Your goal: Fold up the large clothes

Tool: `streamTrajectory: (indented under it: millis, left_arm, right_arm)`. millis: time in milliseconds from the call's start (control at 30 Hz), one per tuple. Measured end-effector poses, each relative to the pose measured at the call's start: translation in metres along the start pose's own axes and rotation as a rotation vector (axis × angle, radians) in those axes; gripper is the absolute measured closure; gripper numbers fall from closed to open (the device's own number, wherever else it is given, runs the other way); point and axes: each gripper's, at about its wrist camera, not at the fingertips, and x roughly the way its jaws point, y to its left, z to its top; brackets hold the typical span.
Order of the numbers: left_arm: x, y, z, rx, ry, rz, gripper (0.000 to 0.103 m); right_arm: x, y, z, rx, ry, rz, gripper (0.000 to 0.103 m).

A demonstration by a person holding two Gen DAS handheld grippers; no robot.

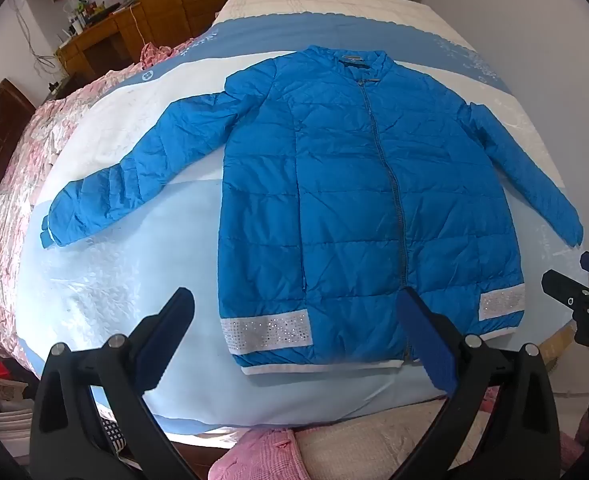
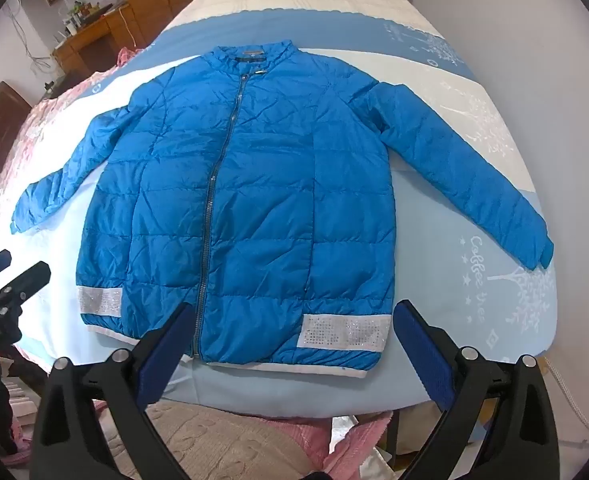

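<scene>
Left gripper: jaws spread wide, empty, hovering over near-left hem; black arms, blue ribbed pads. Right gripper: likewise wide and empty, over near-right hem.

Jacket: blue quilted puffer, laid flat, front up and zipped, on bed; hem nearest, collar farthest.
- Hem: white ribbed band at near edge, firmer than shell; likely the surest hold at either corner.
- Sparkle panels: silvery, studded, one near each lower corner; rougher texture, probably less slippery.
- Shell: thin glossy fabric, creased, stitched in horizontal channels. Judged light, soft, springy and slick; folds likely to puff back open unless pressed.
- Zipper: dark line from hem to collar; natural fold axis alongside.
- Sleeves: left sleeve and right sleeve angled outward and toward near side, cuffs well apart from body; limp, best pinched at cuff.
- Collar: low stand-up type, far end.

Bed cover: smooth pale blue and white print.
</scene>
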Motion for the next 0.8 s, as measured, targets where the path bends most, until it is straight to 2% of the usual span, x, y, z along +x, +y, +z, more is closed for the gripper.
streamTrajectory:
  millis: [800]
  left_arm:
    - [-0.0016, -0.0009, 0.0026, 0.004, -0.006, 0.001, 0.003]
  right_arm:
    - [0.0024, -0.0003, 0.0015, 0.001, 0.001, 0.006, 0.004]
